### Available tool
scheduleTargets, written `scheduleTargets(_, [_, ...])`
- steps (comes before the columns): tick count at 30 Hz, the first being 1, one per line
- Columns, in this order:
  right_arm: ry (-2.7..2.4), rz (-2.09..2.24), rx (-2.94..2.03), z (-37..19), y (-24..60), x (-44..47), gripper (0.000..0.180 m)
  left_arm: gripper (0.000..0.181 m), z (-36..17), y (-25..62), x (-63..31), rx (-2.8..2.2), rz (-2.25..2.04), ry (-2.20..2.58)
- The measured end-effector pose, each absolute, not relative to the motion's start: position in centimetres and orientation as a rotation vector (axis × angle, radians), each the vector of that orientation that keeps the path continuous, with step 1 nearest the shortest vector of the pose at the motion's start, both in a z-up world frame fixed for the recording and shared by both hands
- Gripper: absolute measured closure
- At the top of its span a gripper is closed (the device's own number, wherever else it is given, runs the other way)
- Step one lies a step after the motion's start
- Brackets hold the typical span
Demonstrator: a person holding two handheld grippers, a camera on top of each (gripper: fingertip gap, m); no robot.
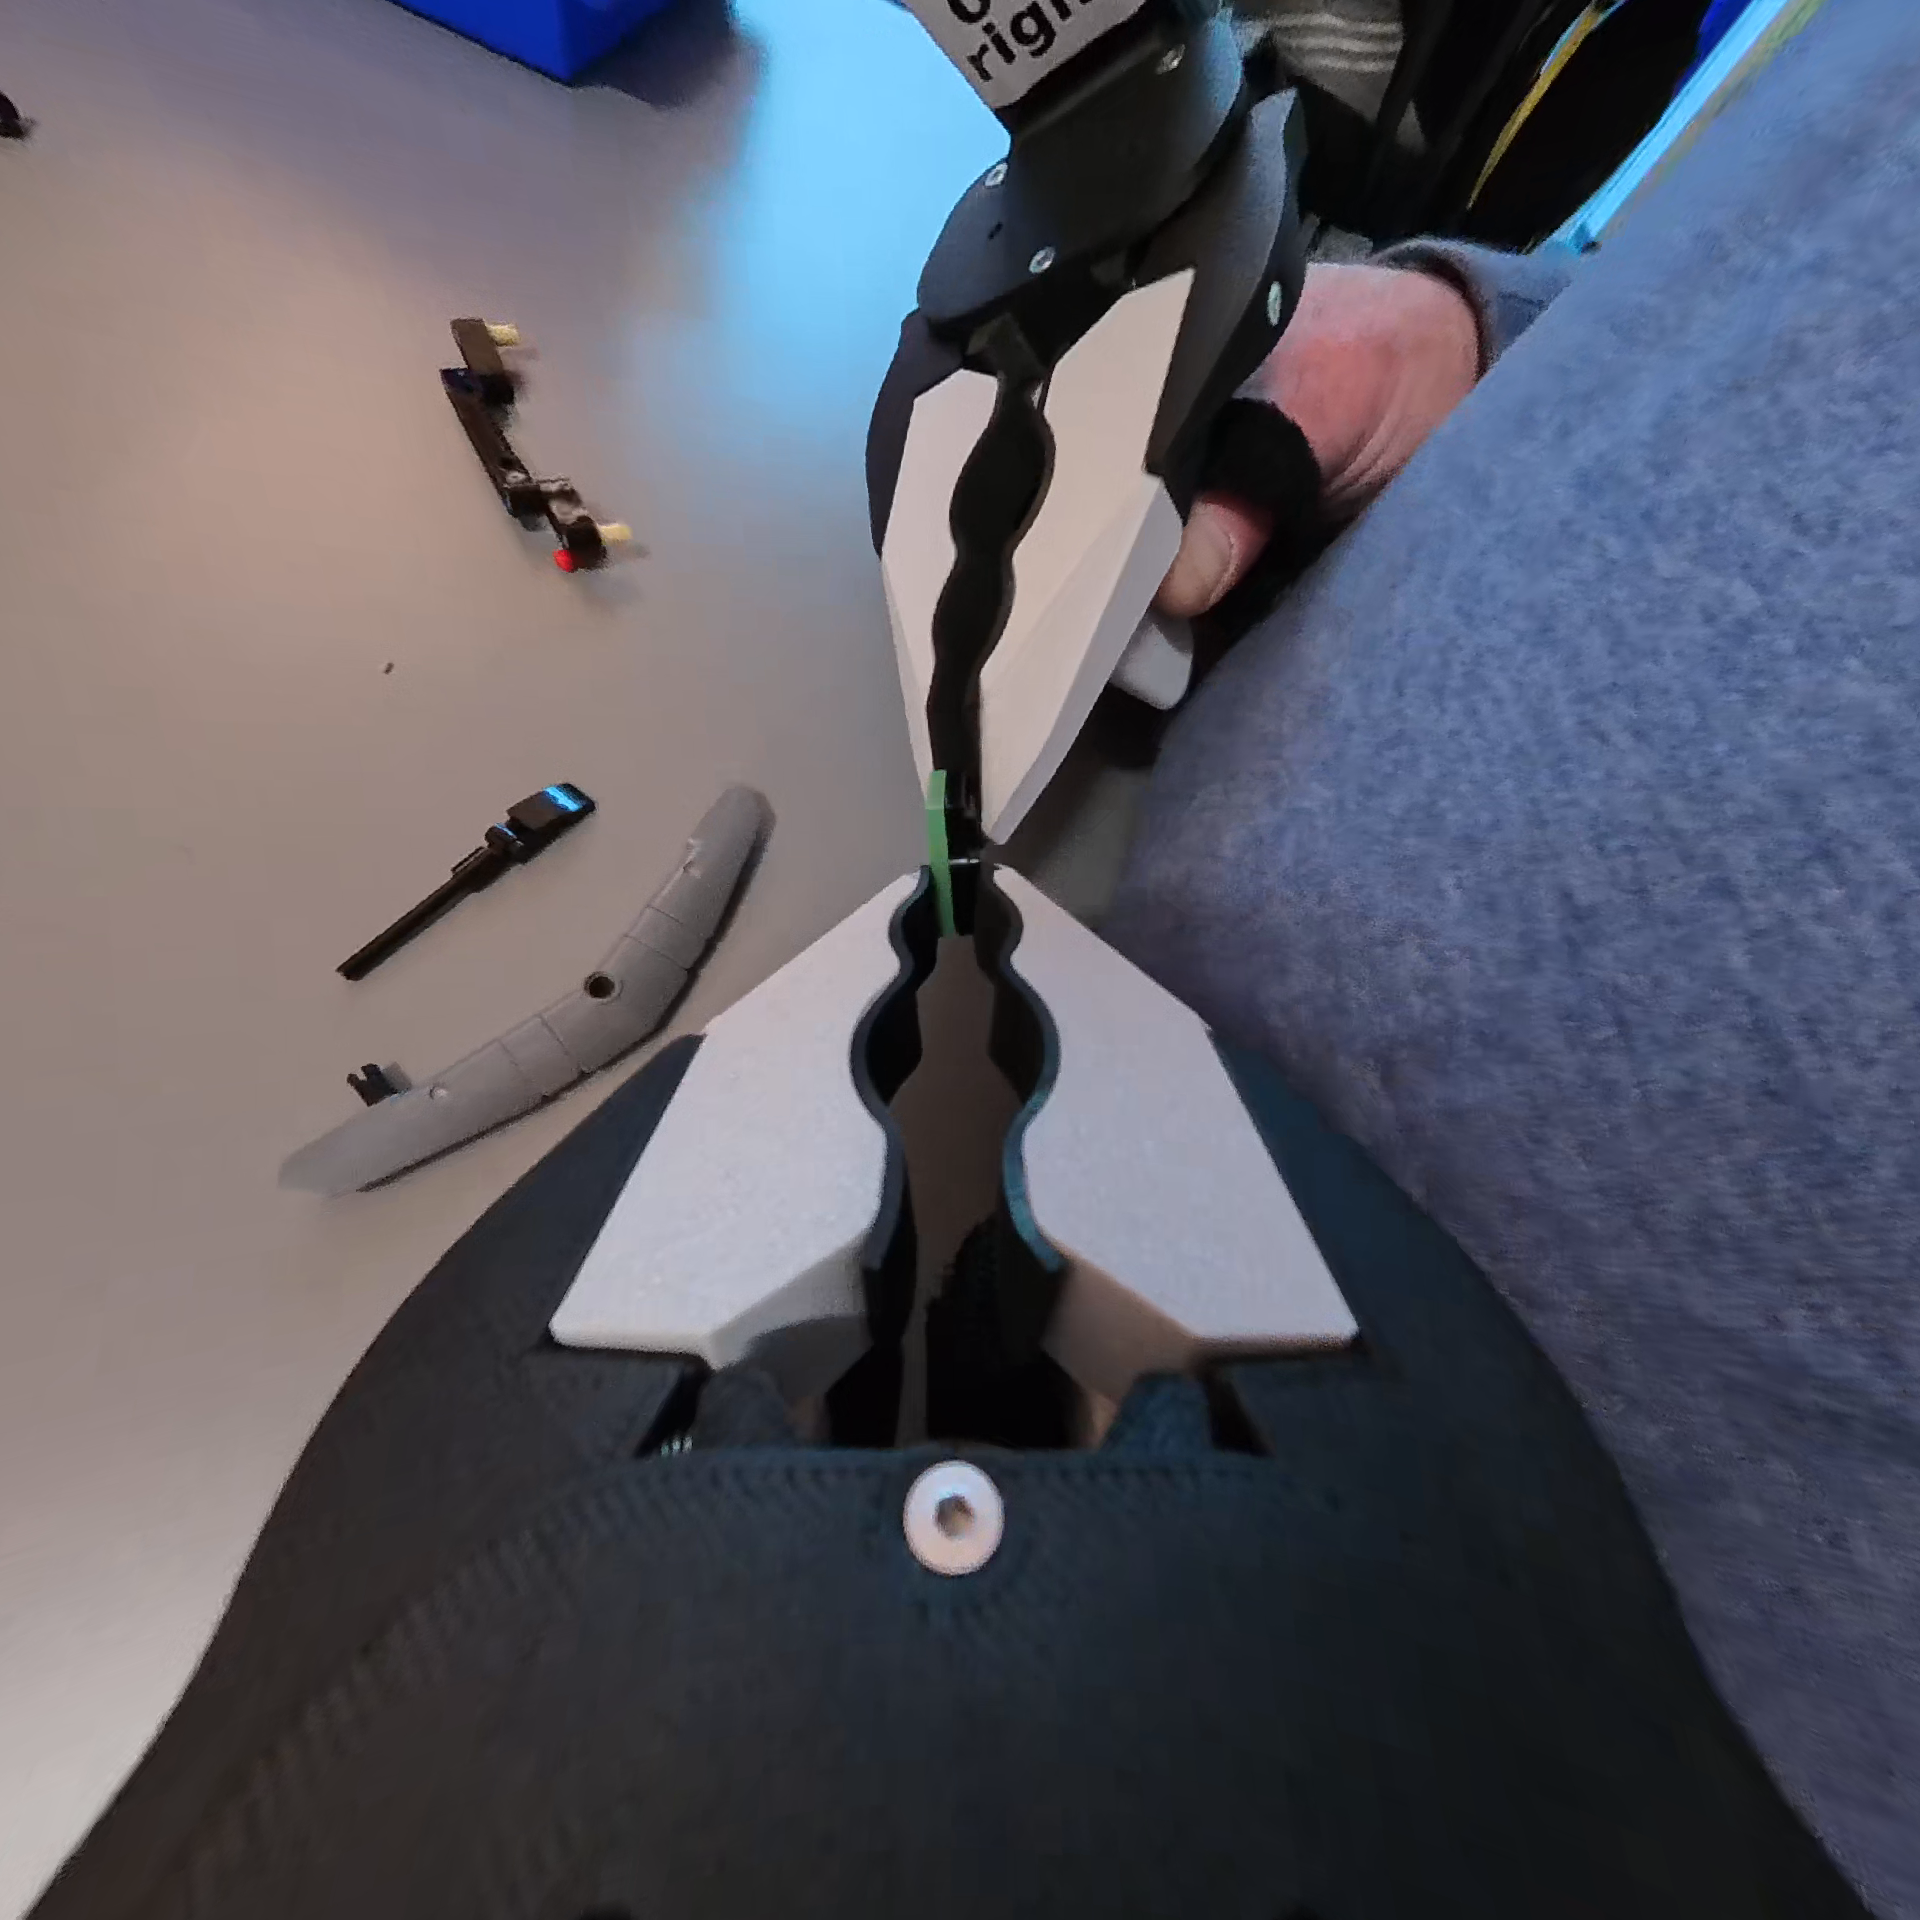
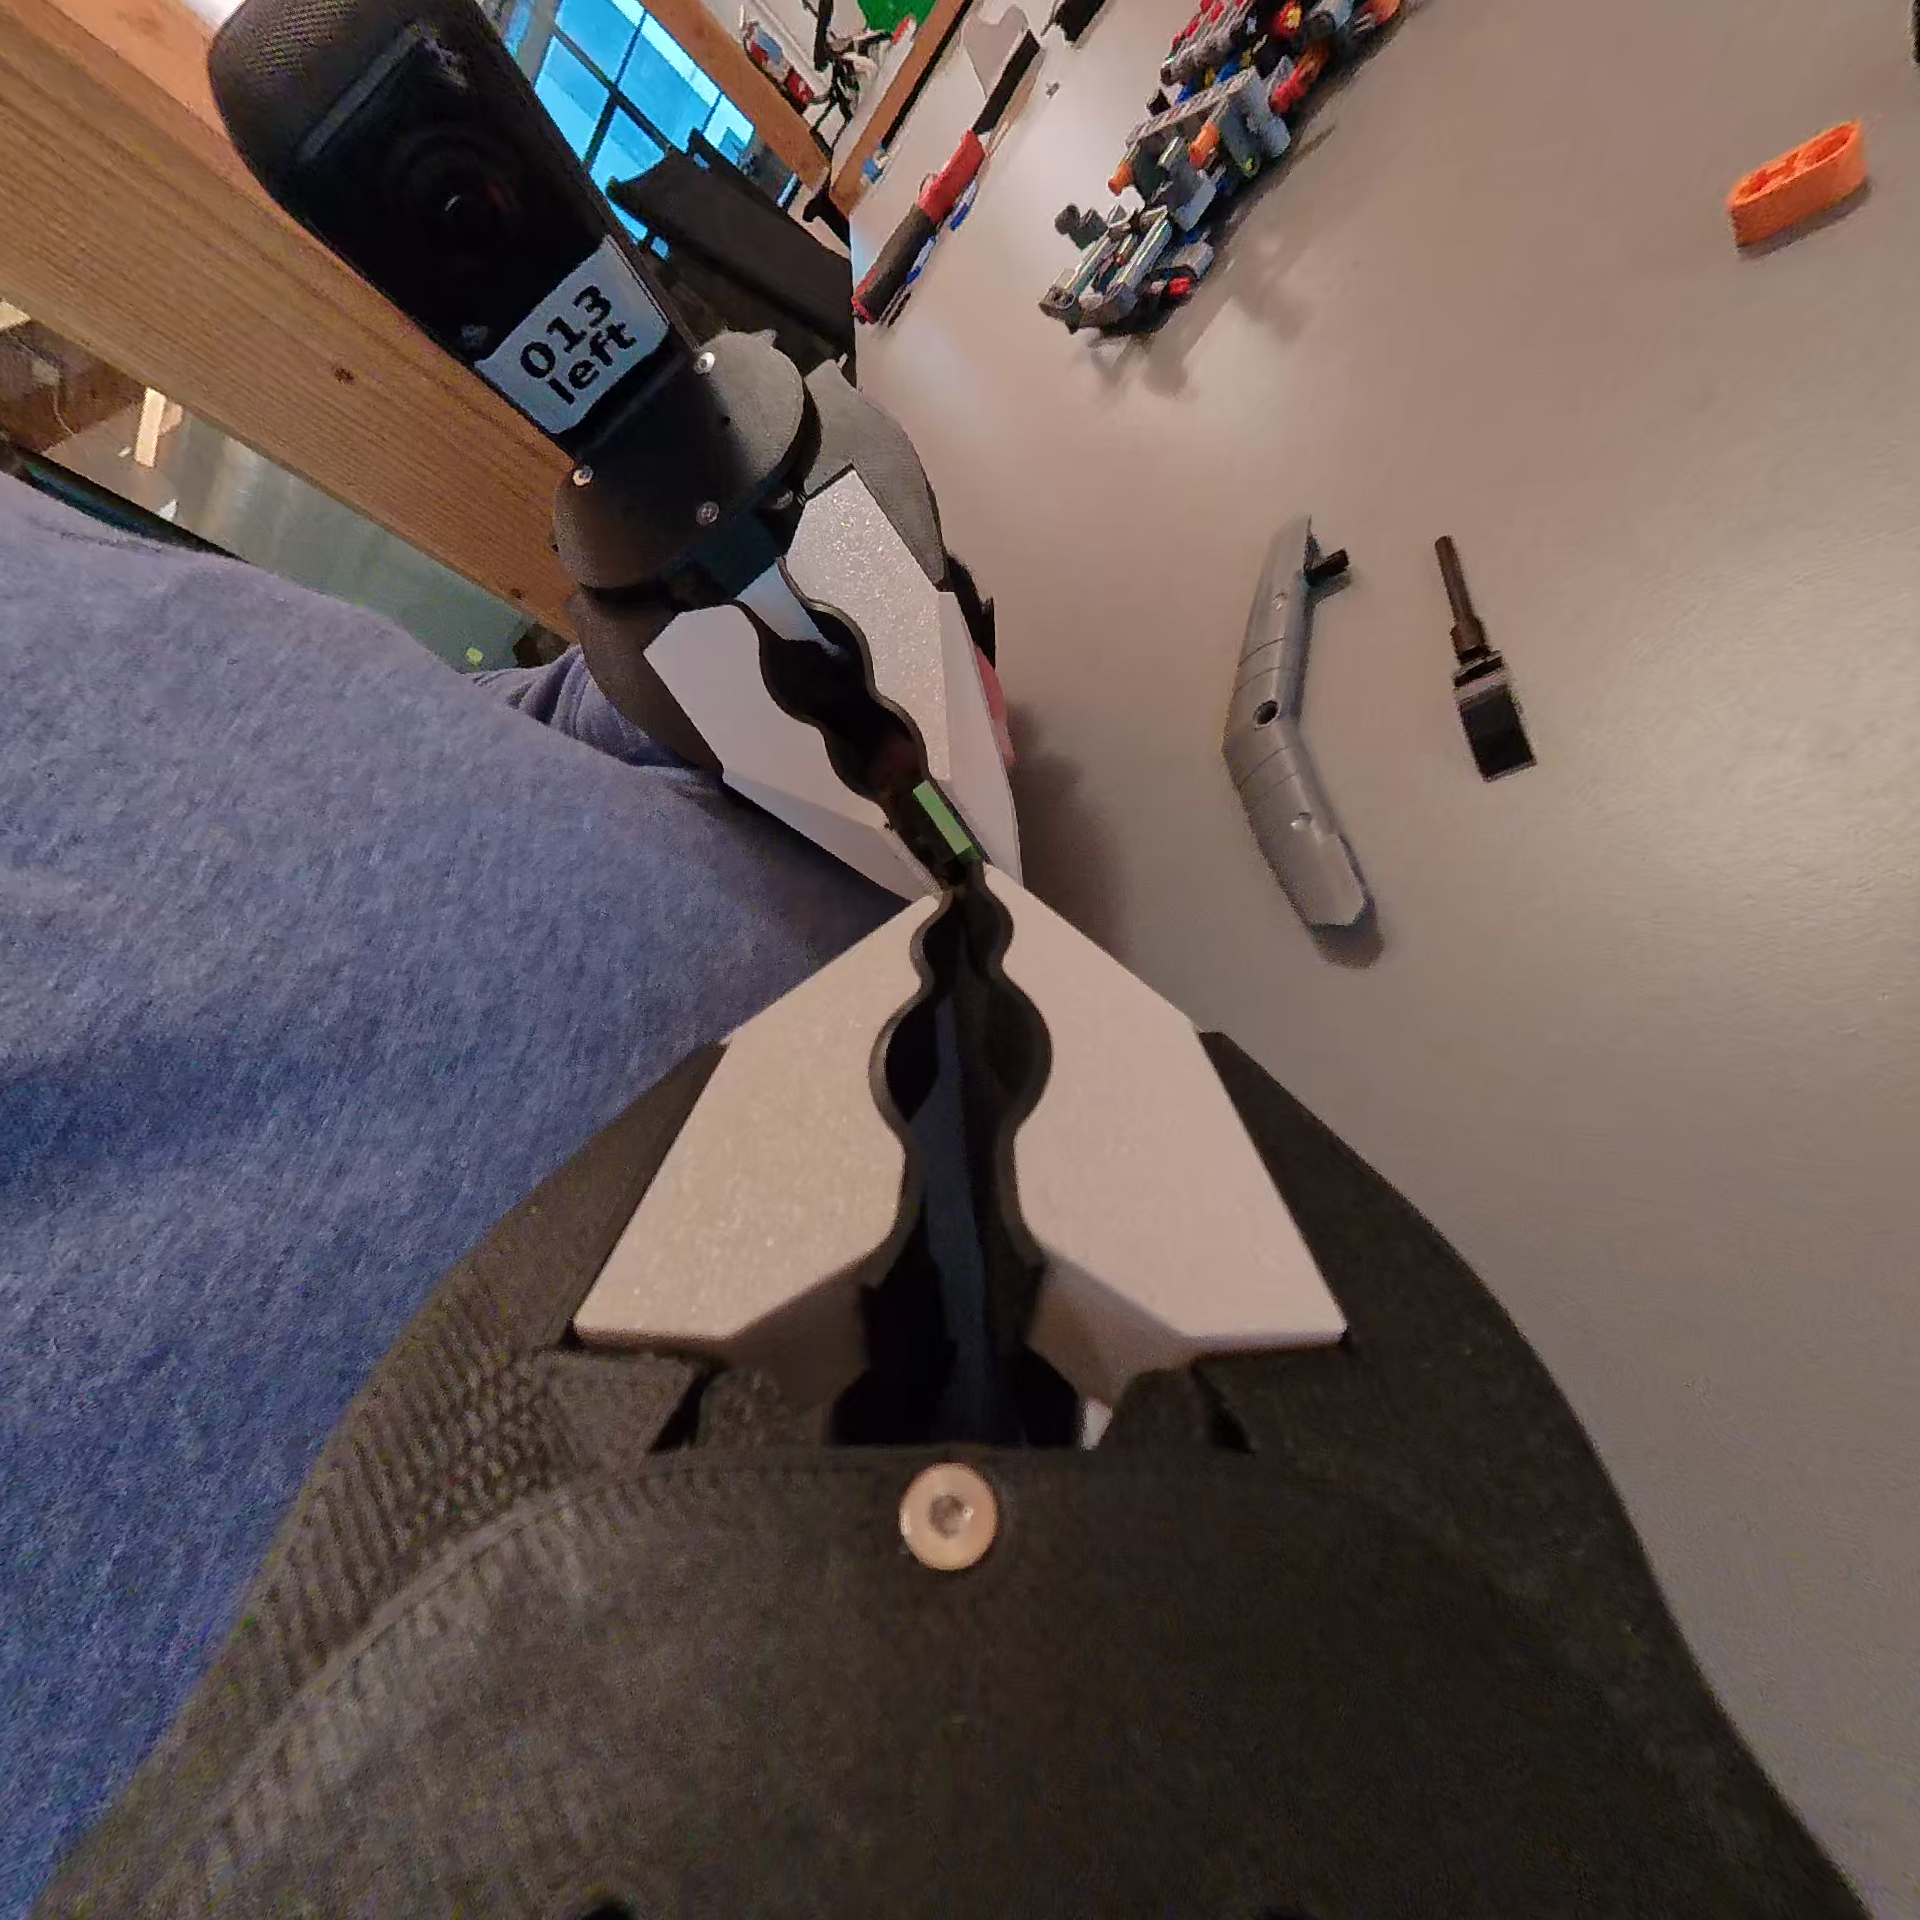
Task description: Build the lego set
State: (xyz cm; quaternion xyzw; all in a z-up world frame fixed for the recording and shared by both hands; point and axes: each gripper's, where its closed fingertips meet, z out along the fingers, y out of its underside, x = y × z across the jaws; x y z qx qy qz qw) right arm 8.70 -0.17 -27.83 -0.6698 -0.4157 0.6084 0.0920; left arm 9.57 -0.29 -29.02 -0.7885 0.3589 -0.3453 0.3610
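My left gripper (image 1: pixel 951 899) and my right gripper (image 2: pixel 961 914) meet tip to tip above the table's near edge. Both are shut on a small green and black lego piece (image 1: pixel 940 852), which also shows in the right wrist view (image 2: pixel 928 816). The green part sits between the left fingertips, and the black part lies at the right gripper's tips. The right gripper (image 1: pixel 971 831) comes in from above in the left wrist view. The left gripper (image 2: pixel 940 868) comes in from the upper left in the right wrist view.
On the grey table lie a curved grey panel (image 1: pixel 540 1008) (image 2: pixel 1283 748), a black axle with a connector (image 1: pixel 468 883) (image 2: pixel 1475 665) and a black strip with tan pins (image 1: pixel 520 447). Farther off are a part-built model (image 2: pixel 1174 187) and an orange piece (image 2: pixel 1797 192). A blue-sleeved arm (image 1: pixel 1558 935) is close by.
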Motion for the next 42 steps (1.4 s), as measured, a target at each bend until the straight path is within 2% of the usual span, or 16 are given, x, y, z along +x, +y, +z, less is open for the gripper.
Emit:
scheduleTargets(15, [-1.121,1.897,-1.907,-26.2,1.9,8.0,0.177,0.176,-27.4,1.6,9.2,-1.967,-1.168,0.655])
scheduleTargets(21, [-1.061,1.885,-1.91,-26.2,2.9,8.7,0.166,0.176,-26.9,1.8,9.4,-1.936,-1.228,0.621])
scheduleTargets(29, [-1.056,1.931,-1.878,-25.7,2.3,8.7,0.176,0.176,-26.4,2.1,9.4,-1.91,-1.259,0.581])
scheduleTargets(42, [-1.109,1.858,-1.902,-26.4,1.8,8.6,0.179,0.175,-27.2,1.6,9.3,-1.943,-1.182,0.653])
